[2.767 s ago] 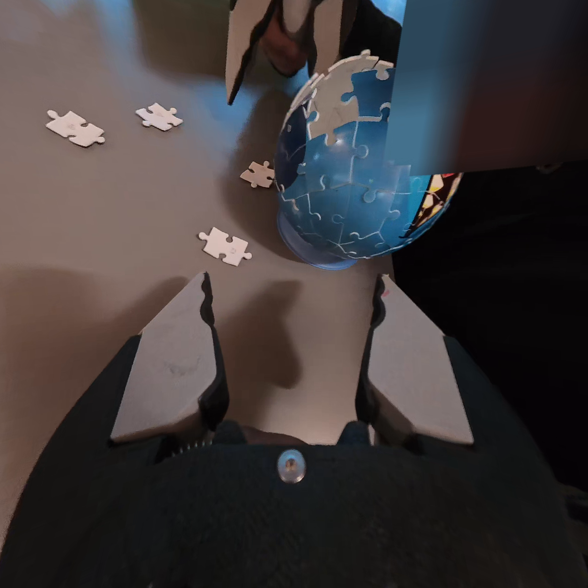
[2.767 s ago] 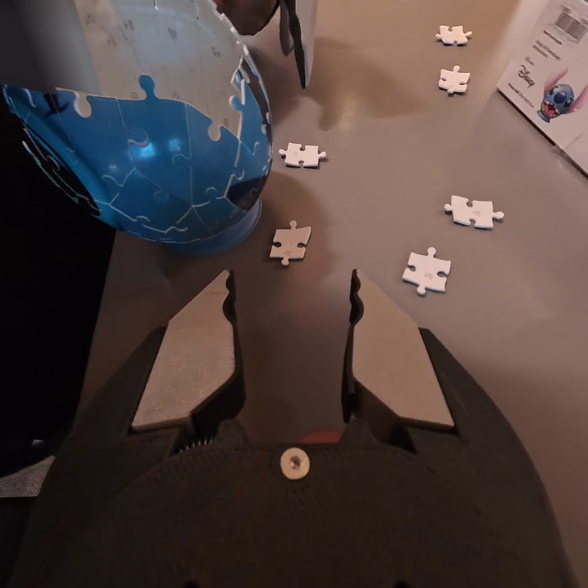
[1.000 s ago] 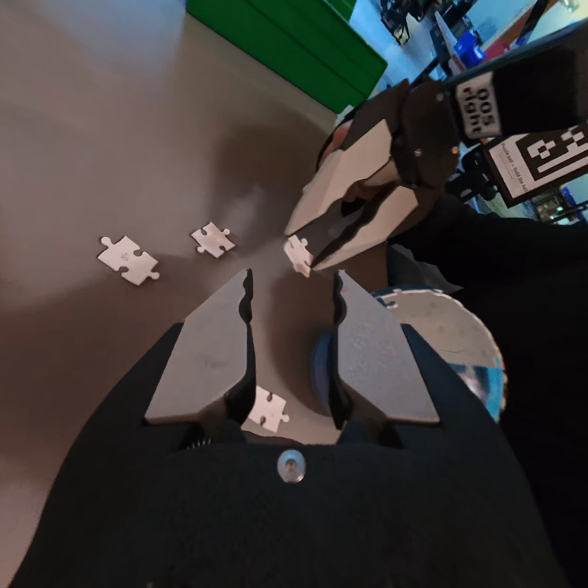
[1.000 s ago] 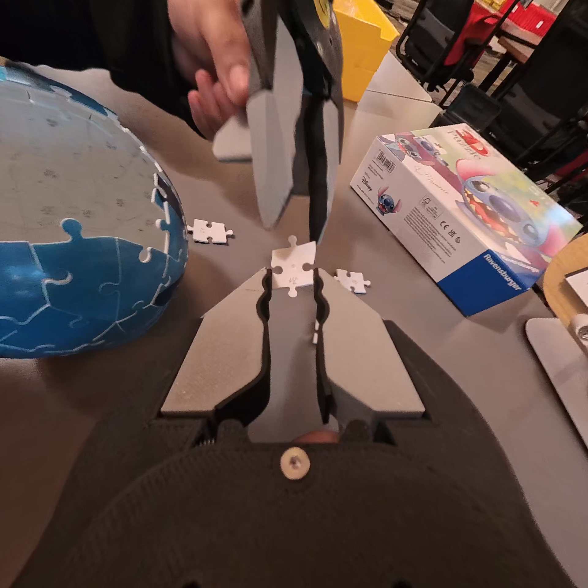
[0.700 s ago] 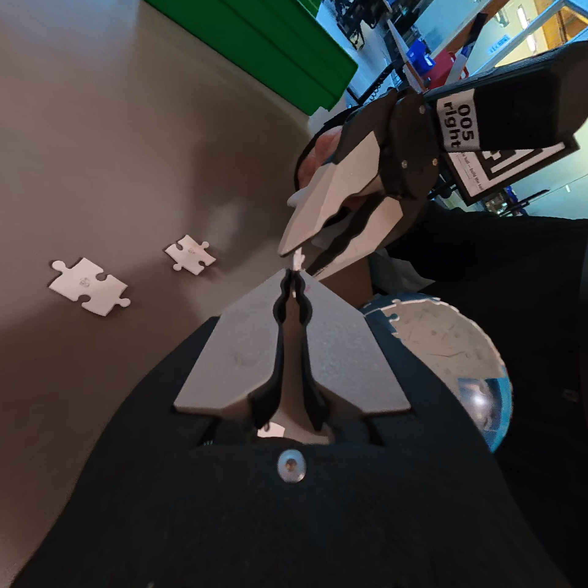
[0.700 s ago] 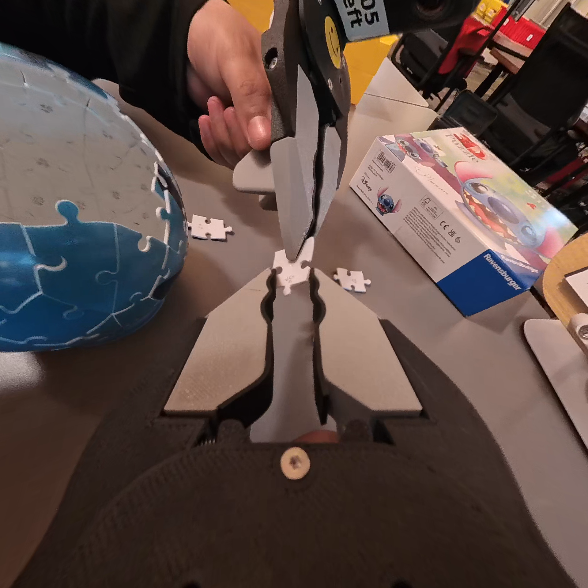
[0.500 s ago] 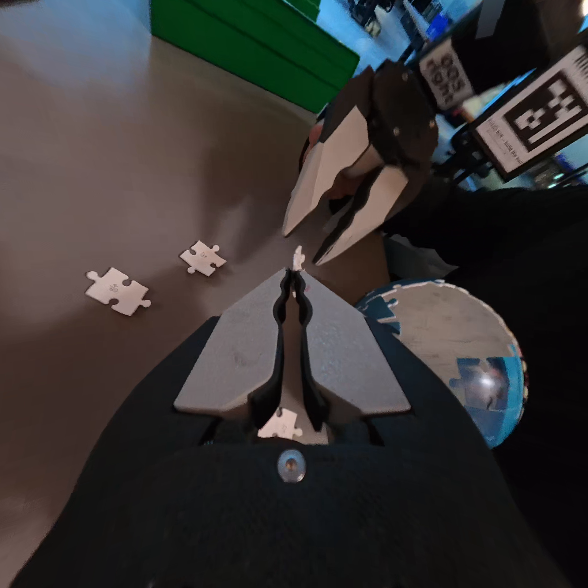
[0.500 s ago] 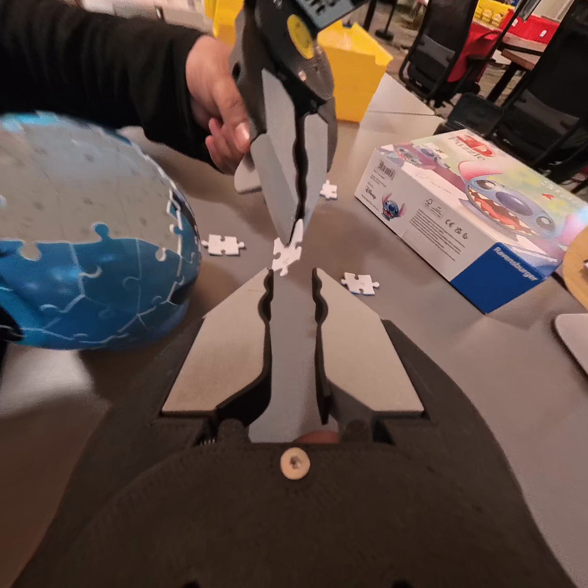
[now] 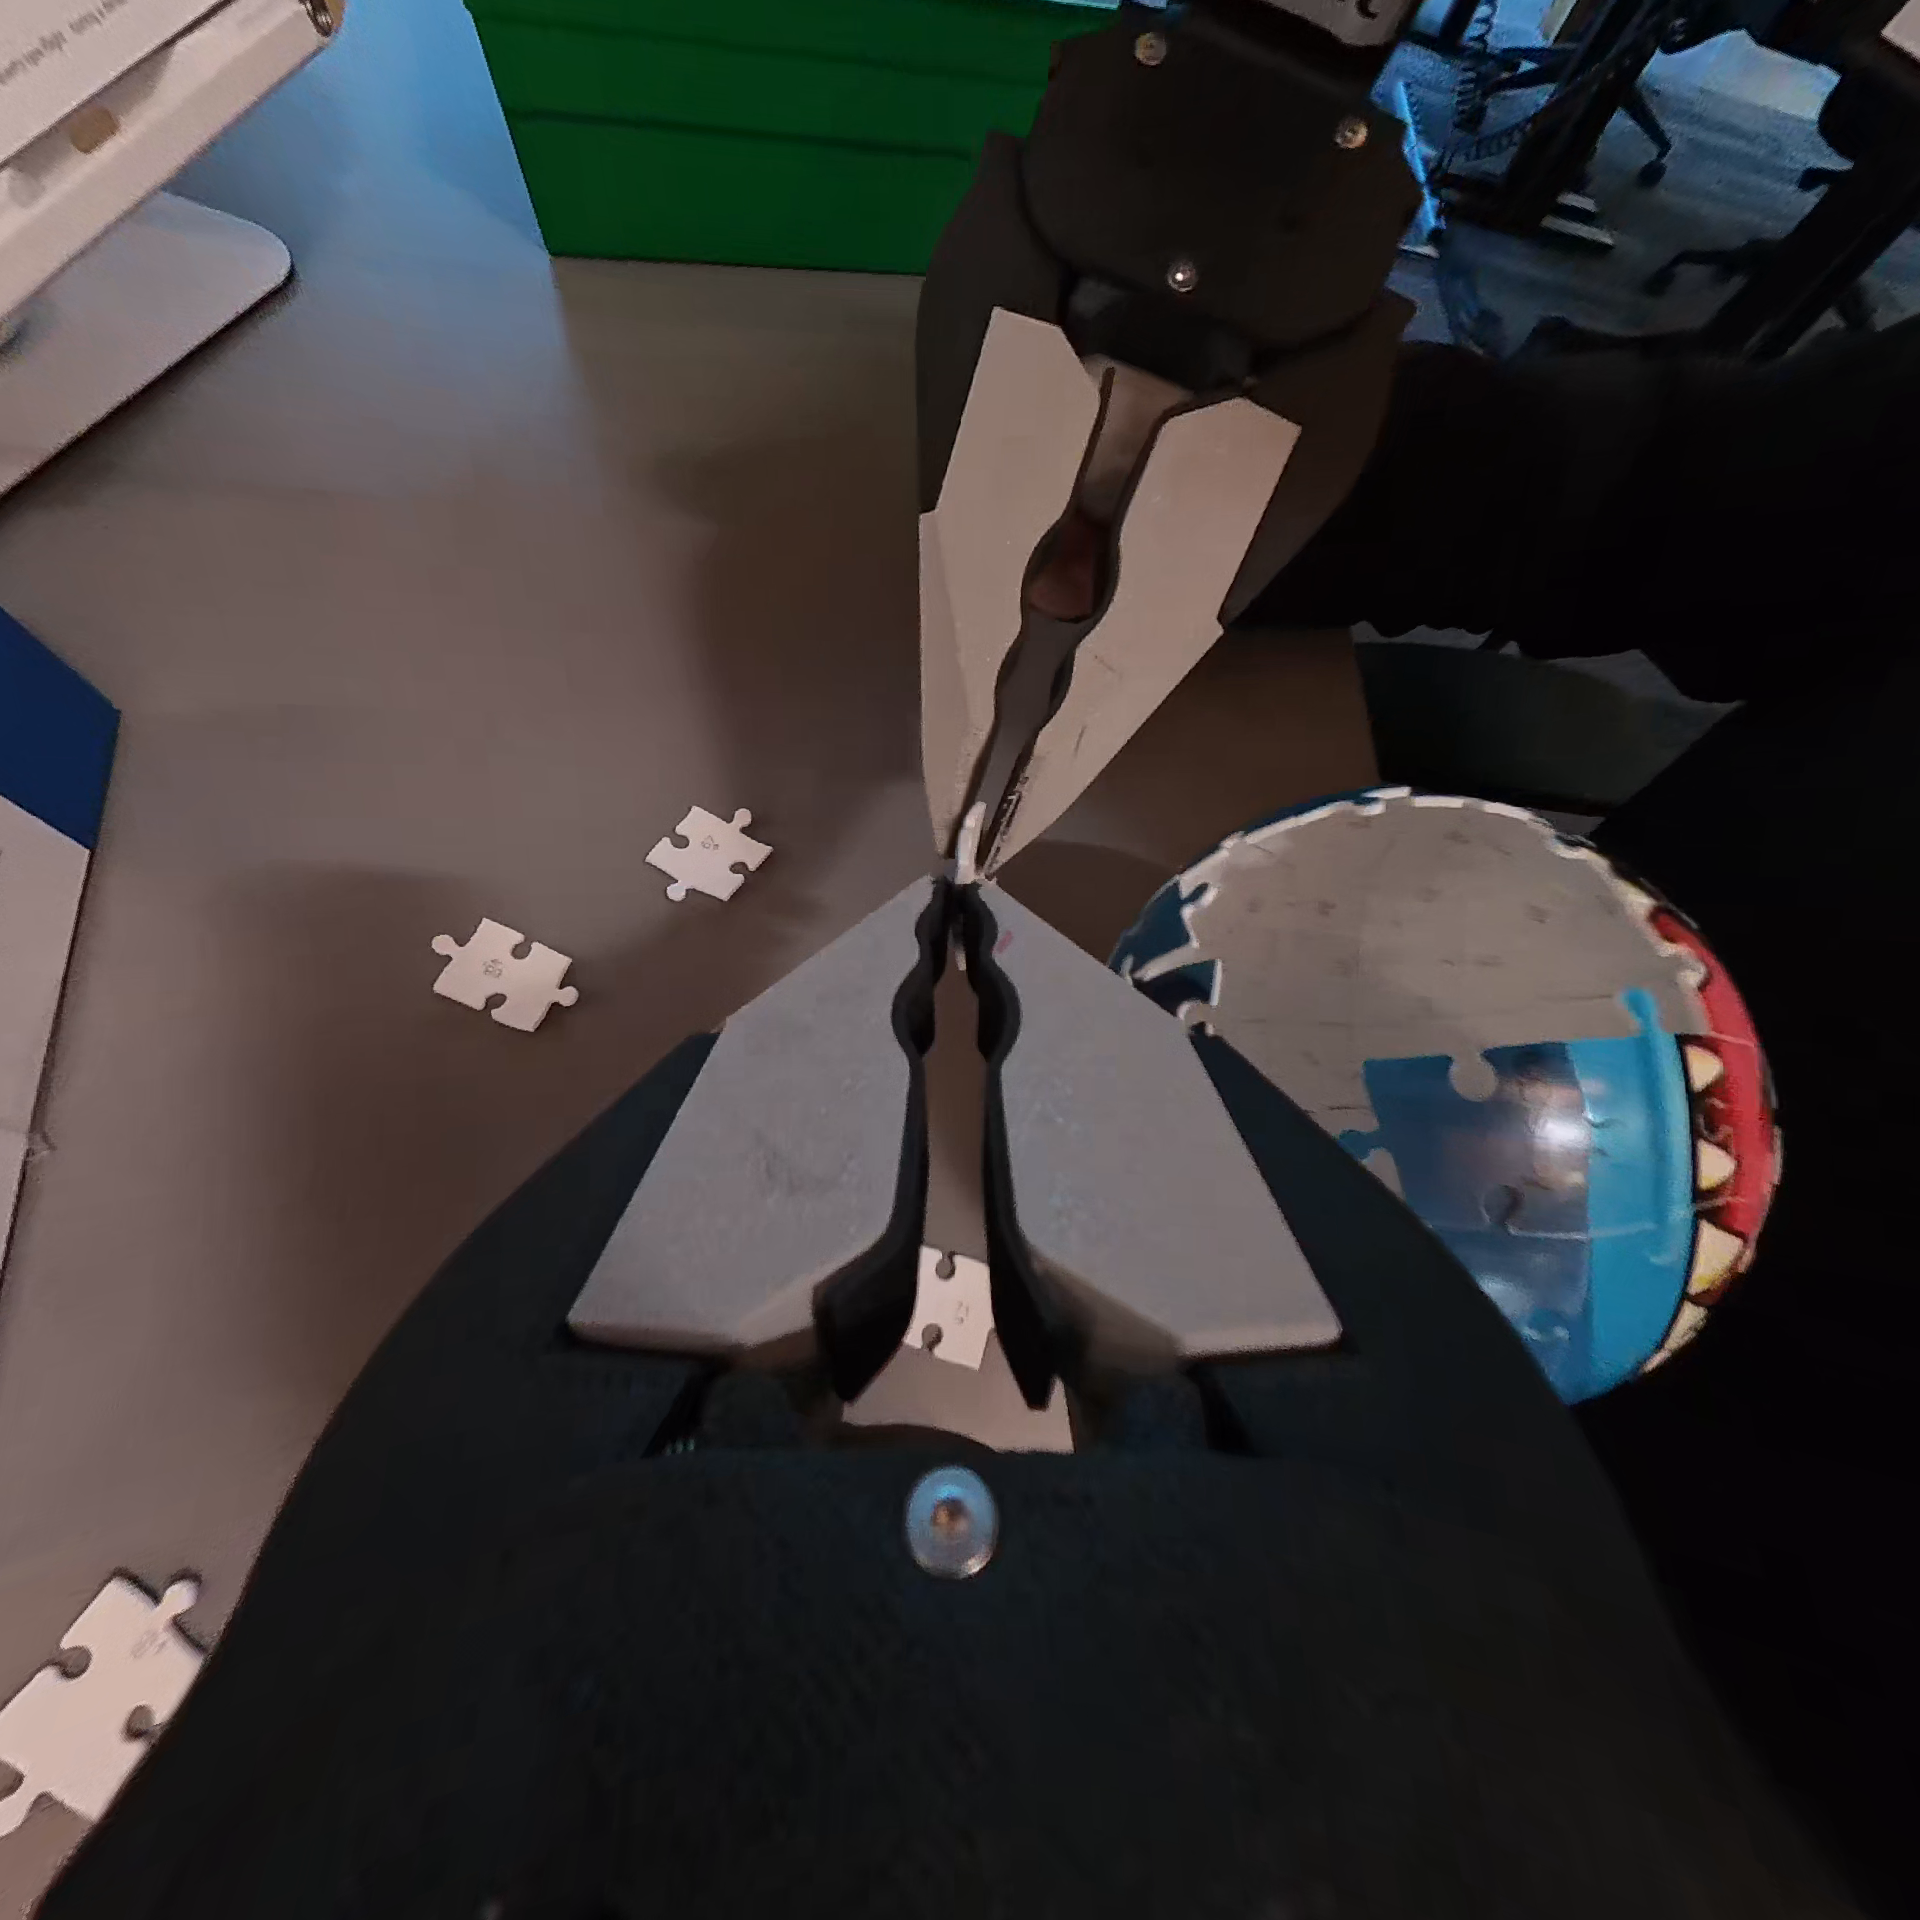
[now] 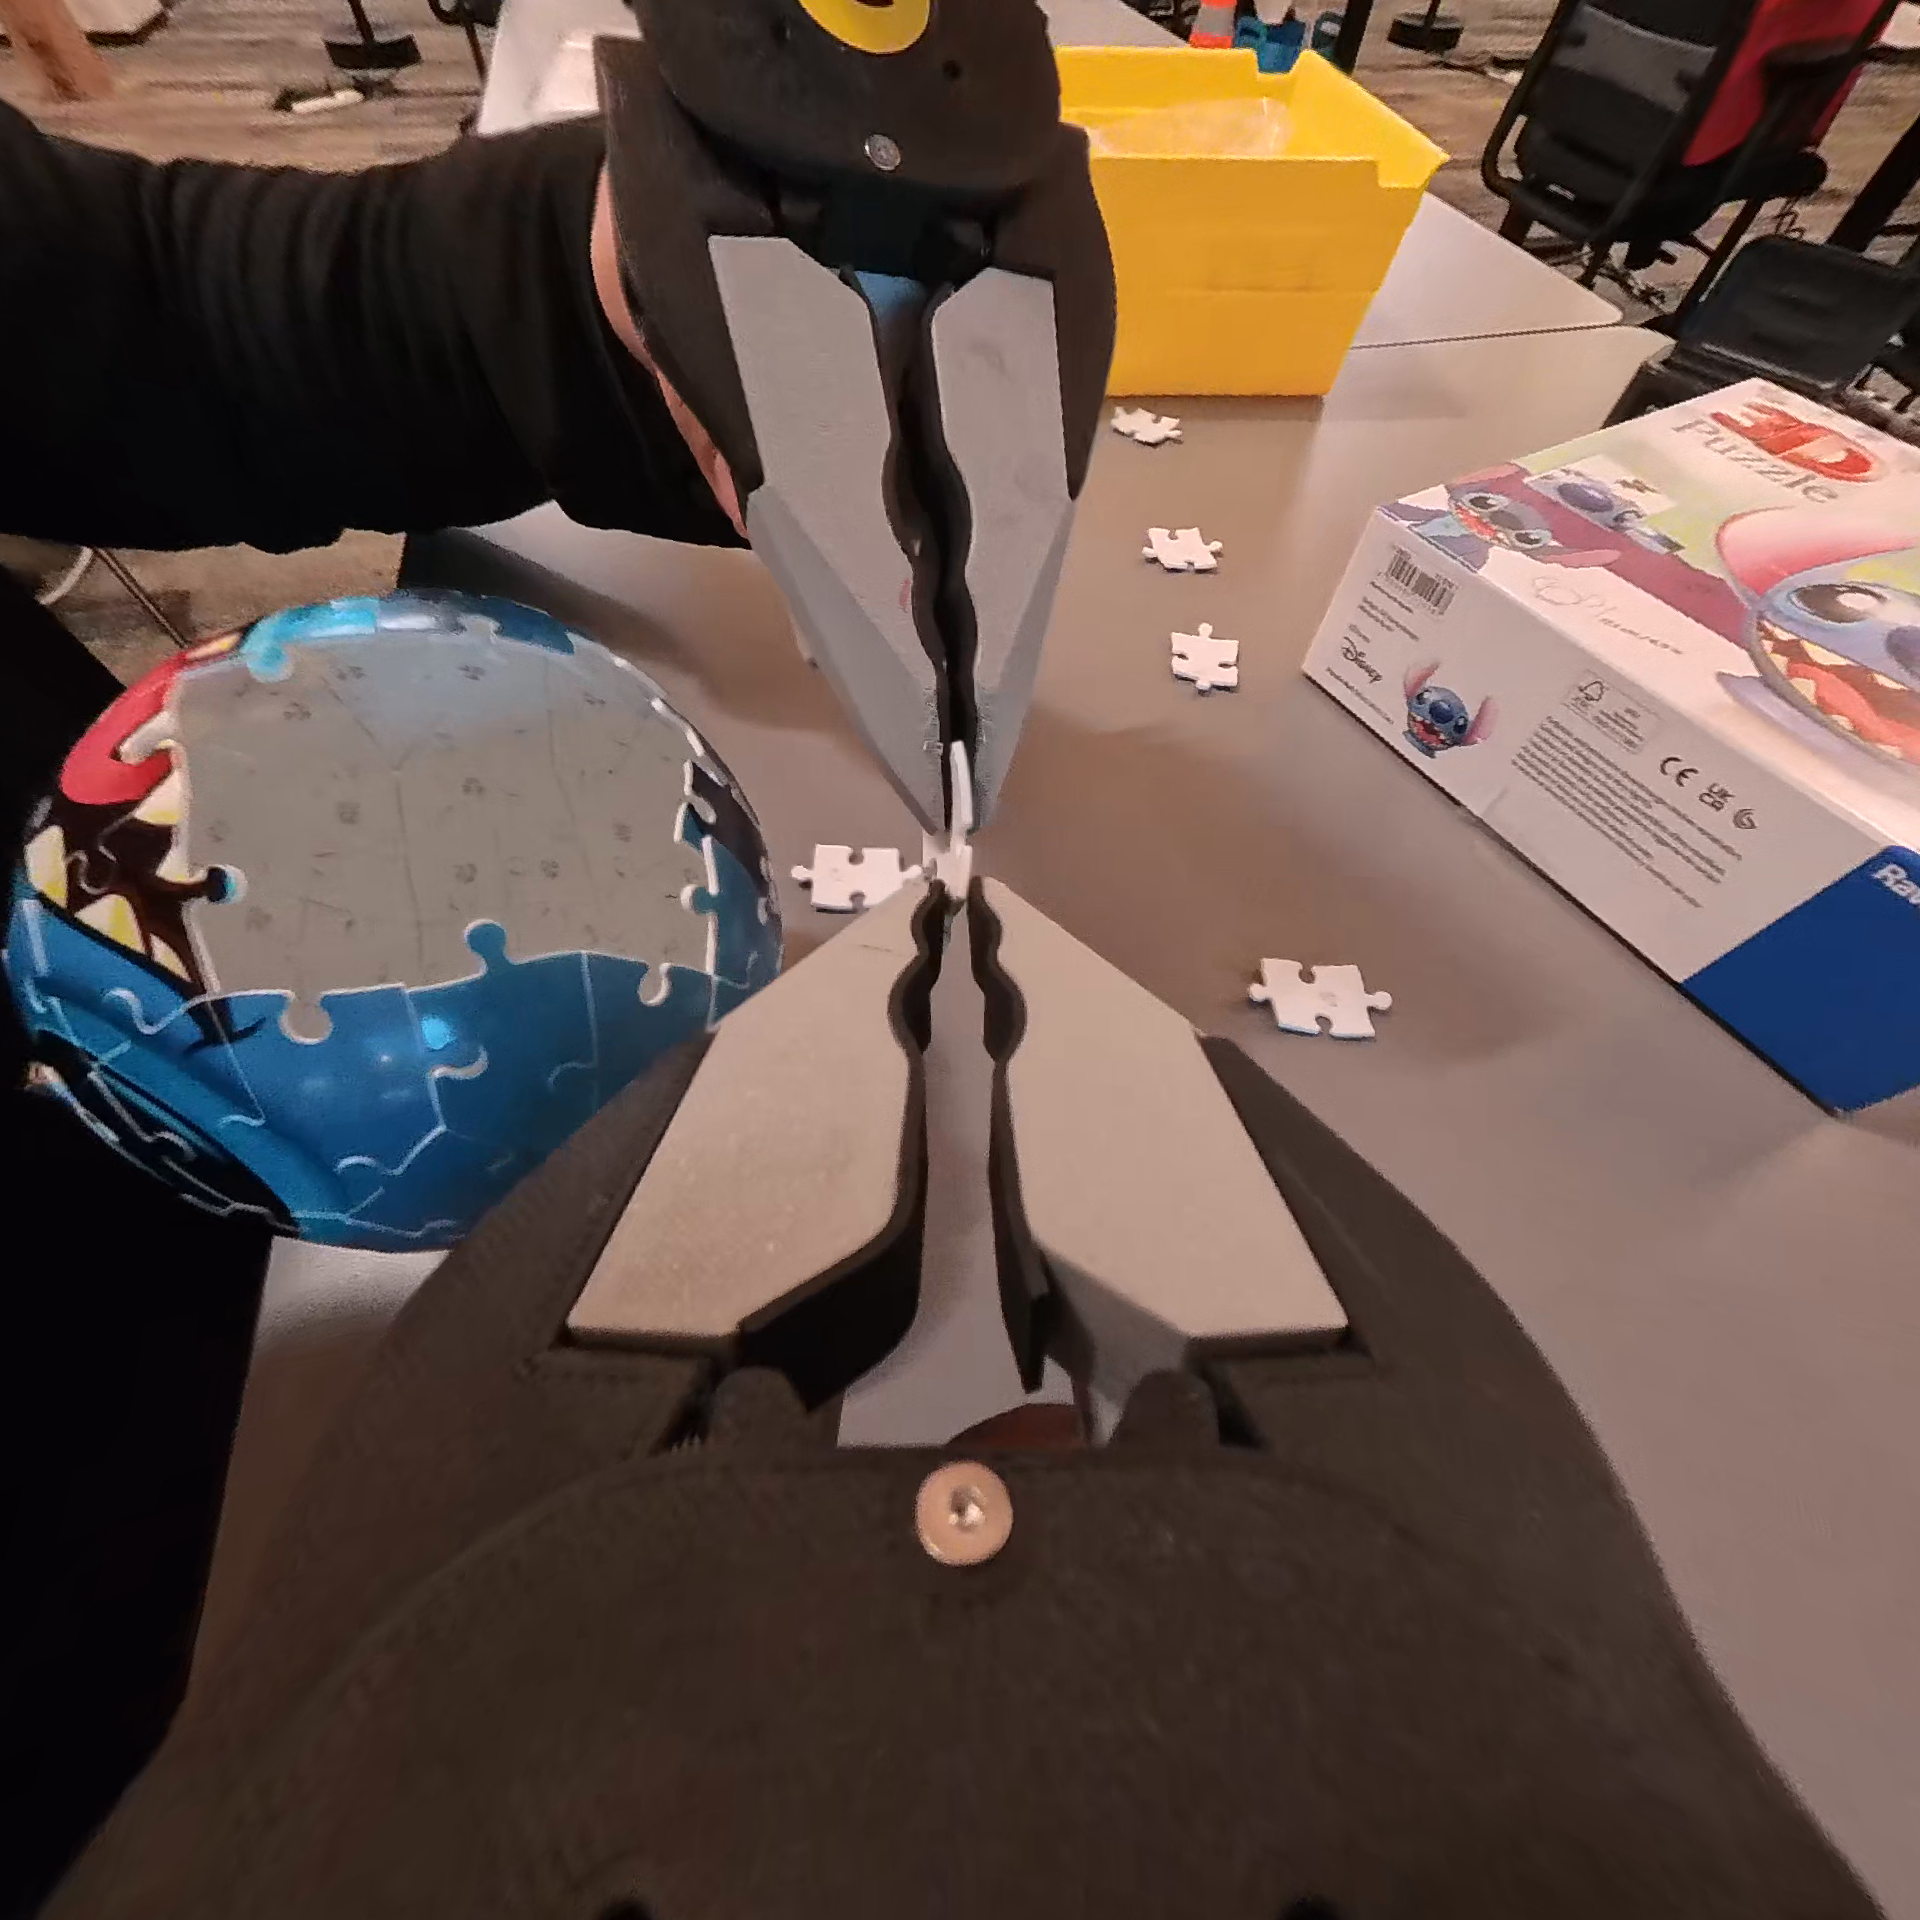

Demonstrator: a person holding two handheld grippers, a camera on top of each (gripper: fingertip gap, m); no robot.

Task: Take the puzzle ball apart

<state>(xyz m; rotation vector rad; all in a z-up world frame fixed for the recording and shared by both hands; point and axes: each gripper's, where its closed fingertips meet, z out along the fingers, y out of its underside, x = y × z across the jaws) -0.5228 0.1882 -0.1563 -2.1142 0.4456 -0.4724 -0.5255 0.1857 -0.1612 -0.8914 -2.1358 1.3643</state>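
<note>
Left wrist view. The left gripper (image 9: 951, 902) has its jaws pressed nearly together at the tips, pinching the near end of a small white joined pair of pieces (image 9: 968, 847) held edge-on. The right gripper (image 9: 982, 831) points in from the far side, its tips closed on the other end of the same item. The puzzle ball (image 9: 1455, 1081) rests on the table (image 9: 416, 623) just beside the left gripper, to its right, with a large opening showing the grey inside. Loose pieces lie on the table: two (image 9: 710, 854) (image 9: 504, 974) to the left, one (image 9: 951, 1320) seen through the gap below the jaws, one (image 9: 94, 1683) at the lower left corner.

Right wrist view. The right gripper (image 10: 951, 894) is closed to a narrow slit, nipping the white item (image 10: 951, 857) at the very tips. The left gripper (image 10: 961, 800) comes in from opposite, clamped on the same item. The puzzle ball (image 10: 364, 914) sits on the table to the left, part open. Further loose pieces (image 10: 1320, 1000) (image 10: 1205, 657) lie near a printed puzzle box (image 10: 1621, 675); a yellow bin (image 10: 1236, 218) stands behind.

Assessment. The step in hand appears to be splitting two joined pieces already taken off the ball. The next move would call for a firm hold on both ends and a pull or twist apart. The bite is shallow on both sides, so slippage is a risk. Much of the ball remains assembled.
</note>
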